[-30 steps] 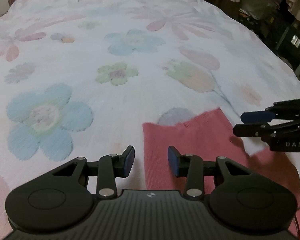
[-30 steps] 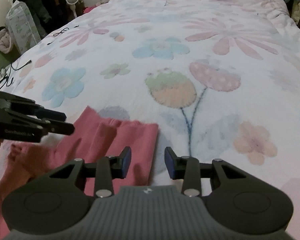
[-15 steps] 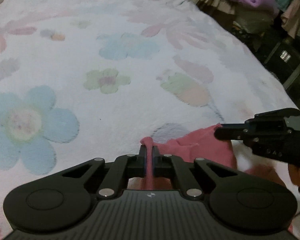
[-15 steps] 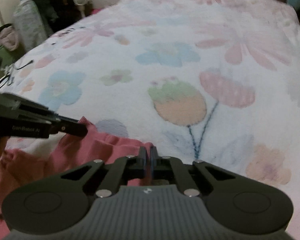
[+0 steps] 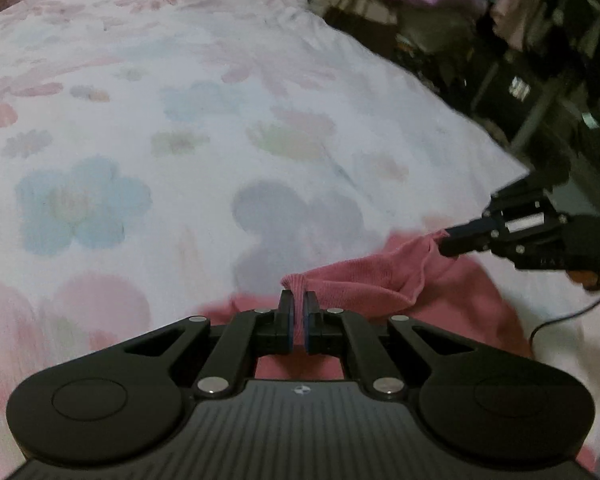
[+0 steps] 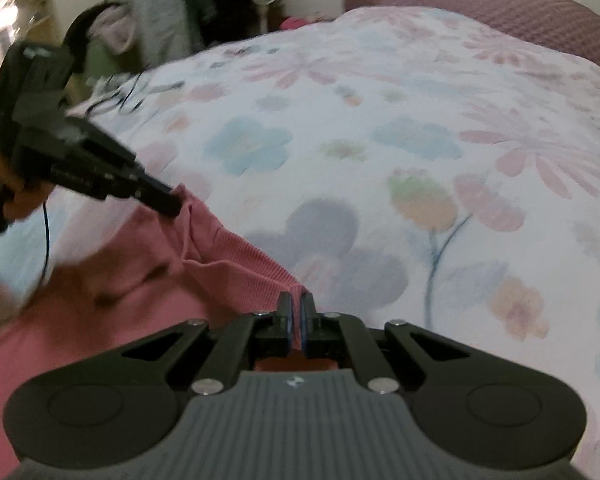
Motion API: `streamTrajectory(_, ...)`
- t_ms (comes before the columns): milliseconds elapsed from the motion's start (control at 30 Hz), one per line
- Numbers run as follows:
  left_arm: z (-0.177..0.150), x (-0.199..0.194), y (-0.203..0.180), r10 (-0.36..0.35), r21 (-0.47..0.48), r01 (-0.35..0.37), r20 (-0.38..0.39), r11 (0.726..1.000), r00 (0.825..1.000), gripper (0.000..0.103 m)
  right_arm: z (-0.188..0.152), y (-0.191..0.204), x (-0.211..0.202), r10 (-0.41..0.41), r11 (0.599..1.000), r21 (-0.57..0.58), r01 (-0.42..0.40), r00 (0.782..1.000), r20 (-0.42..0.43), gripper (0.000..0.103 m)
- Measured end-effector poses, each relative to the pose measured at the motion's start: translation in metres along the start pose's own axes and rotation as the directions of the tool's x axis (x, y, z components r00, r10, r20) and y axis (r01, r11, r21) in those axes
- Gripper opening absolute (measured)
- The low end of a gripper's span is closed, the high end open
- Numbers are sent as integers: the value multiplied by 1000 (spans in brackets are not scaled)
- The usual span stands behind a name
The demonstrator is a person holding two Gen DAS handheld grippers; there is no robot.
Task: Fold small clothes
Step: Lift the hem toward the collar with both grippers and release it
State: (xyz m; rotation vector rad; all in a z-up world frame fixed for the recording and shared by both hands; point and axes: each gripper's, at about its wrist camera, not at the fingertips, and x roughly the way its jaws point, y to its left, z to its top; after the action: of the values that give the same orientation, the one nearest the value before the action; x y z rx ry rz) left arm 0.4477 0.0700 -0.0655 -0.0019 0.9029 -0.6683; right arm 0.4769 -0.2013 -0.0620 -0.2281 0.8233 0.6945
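1. Since the earlier frames: both claws have gone from open over the flat pink garment to clenched on its far hem, and the hem is now lifted off the bed. EARLIER frames had it lying flat w/ corners free.
2. Left gripper (image 5: pixel 299 312): pads clamped on a thin pinch of the pink garment (image 5: pixel 364 280) at one hem corner. Only a small nub of ribbed cloth pokes past the tips. Risk: pinch is shallow, so a tug could pull the corner out.
3. Right gripper (image 6: pixel 296 314): same story, clenched on the other hem corner, cloth (image 6: pixel 228 256) squeezed btwn the pads. Same slip risk.
4. Hem btwn the two claws sags and shows a dip plus a fold near the right-hand corner, i.e. not taut. Risk: if carried over like this, the crease gets folded in and the edge lands crooked.
5. Rest of garment lies on the bedspread (image 5: pixel 180 120) below the claws, near the bed's near edge. Risk: bulk drags or bunches instead of hinging, esp. if one hand leads the other.
6. Cable (image 5: pixel 560 320) trails beside the cloth by the right claw; could snag or get folded under.
7. Far: bedspread is soft, may ruck up under the drag. Clutter beyond the bed is well apart, no issue.
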Motion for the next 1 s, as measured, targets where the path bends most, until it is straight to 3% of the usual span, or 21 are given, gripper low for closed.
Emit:
streamTrajectory(167,-36,14,-15,59,31,-57,-77,998,995,4,-37,26,9,-9,999,-46,5,997,-75,0)
streamTrajectory(367,-45,7,-23,120,47,-115,-137,992,983,5,-55,34,4,-17,1000,-23,15,992,-126,5)
streamTrajectory(500,-42,-18,-28,128,51,-123,-95,991,987,5,-56,41,-22,-21,999,-28,17,992,-122,5)
streamTrajectory(633,-30,-22,-46,152,41,-151,-32,988,988,5,-45,43,-37,-15,998,58,19,997,-73,6)
streamTrajectory(767,-27,3,-68,205,83,-201,-37,976,978,6,-34,52,-17,-14,992,126,24,996,-83,5)
streamTrajectory(833,-28,14,-73,197,83,-193,-42,978,980,6,-33,57,-4,-35,991,126,48,994,-101,5)
streamTrajectory(1000,-50,40,-71,240,71,-234,-93,970,966,8,-51,51,22,-31,985,166,56,988,-151,5)
